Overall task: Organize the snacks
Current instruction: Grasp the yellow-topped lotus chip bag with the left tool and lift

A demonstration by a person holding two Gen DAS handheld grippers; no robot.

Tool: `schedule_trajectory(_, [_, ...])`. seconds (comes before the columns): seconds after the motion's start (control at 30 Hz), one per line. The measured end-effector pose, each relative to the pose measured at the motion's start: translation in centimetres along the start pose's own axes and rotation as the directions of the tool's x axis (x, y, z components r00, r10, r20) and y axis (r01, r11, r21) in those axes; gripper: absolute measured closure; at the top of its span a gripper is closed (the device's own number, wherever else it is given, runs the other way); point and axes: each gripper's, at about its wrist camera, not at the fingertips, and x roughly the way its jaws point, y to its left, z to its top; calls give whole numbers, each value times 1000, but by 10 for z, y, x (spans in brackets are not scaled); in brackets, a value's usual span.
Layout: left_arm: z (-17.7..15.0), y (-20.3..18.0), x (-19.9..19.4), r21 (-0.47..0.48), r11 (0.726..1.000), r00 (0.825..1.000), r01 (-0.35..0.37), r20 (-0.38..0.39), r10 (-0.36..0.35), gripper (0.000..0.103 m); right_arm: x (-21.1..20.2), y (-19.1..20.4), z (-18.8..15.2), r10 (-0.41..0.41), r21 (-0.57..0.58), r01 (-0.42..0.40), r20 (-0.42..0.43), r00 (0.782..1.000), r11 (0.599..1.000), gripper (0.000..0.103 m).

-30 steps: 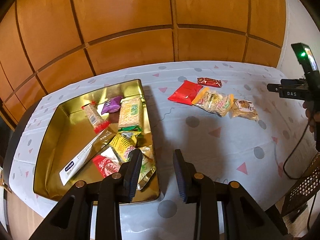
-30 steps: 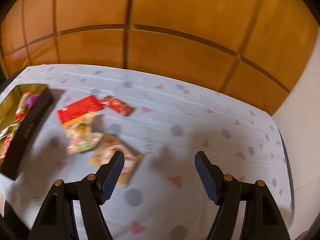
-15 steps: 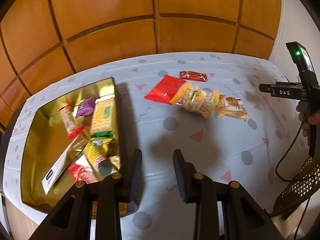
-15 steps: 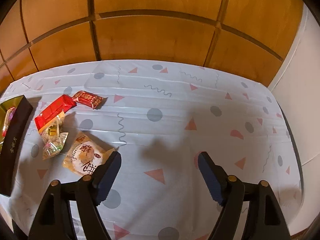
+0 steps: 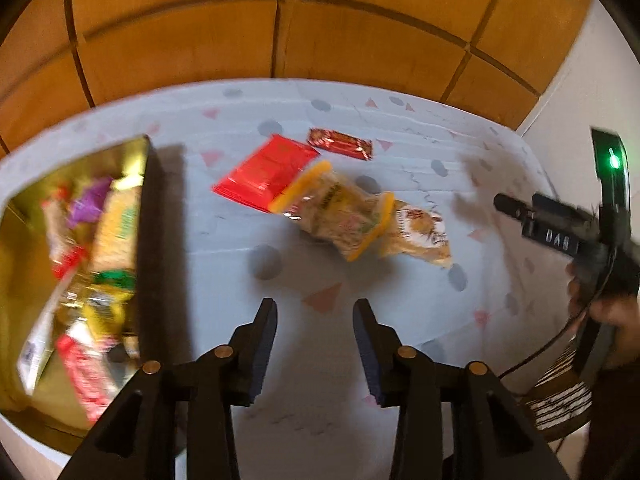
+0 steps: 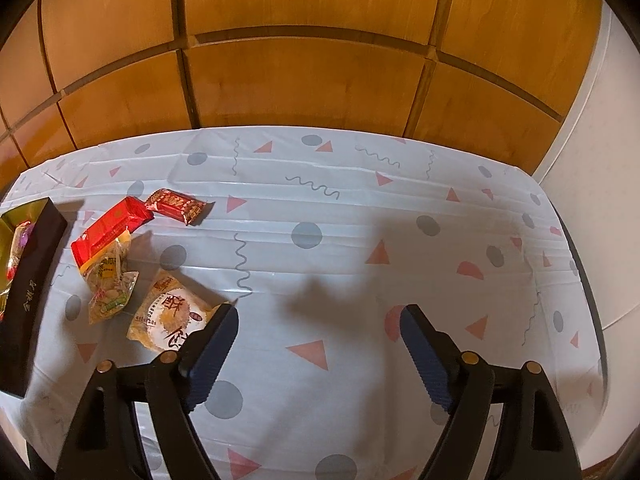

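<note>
Nearest the cameras, both tools are empty: the left tool (image 5: 314,312) has its jaws moderately parted above bare cloth, and the right tool (image 6: 318,320) is spread wide, its left finger just beside the round pastry in a clear wrapper (image 6: 170,316), which carries large Chinese characters I can see but not read with confidence. The desk under a pale blue cloth printed with grey dots and pink triangles (image 6: 360,216) holds what looks like the remaining work: four loose snacks clustered together. Beyond the pastry lies the crinkled clear bag of crackers with orange edges (image 6: 108,276), its print too small to read, overlapping the flat glossy red packet (image 6: 110,230); farthest sits the small dark red bar with gold lettering (image 6: 176,206), also illegible. To the left stands the open gold-lined tin box with dark sides (image 5: 148,240), already holding several wrapped snacks, blurred in the left view; gold characters mark its outer wall. The right tool's body reads "DAS" (image 5: 556,238). I judge the job roughly half done.
</note>
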Motion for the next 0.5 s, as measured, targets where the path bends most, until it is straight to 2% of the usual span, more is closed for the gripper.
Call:
schedule_trajectory(0.1, [11, 1, 17, -79, 995, 996, 64, -51, -68, 57, -1, 1, 0, 2, -4, -2, -1, 1000, 1000, 18])
schedule_trajectory(0.17, [18, 2, 26, -131, 988, 994, 85, -63, -93, 49, -1, 1, 0, 4, -6, -4, 0, 1000, 1000, 18])
schedule_trajectory(0.23, [24, 2, 33, -155, 984, 993, 86, -64, -97, 42, -2, 2, 0, 6, -7, -6, 2, 1000, 1000, 17])
schedule_trajectory(0.4, [43, 3, 51, -232, 970, 994, 71, -68, -89, 41, -4, 3, 0, 12, -5, -12, 9, 1000, 1000, 16])
schedule_trajectory(0.5, [54, 3, 63, -275, 959, 994, 64, -66, -85, 36, -5, 2, 1, 17, 0, -17, 13, 1000, 1000, 14])
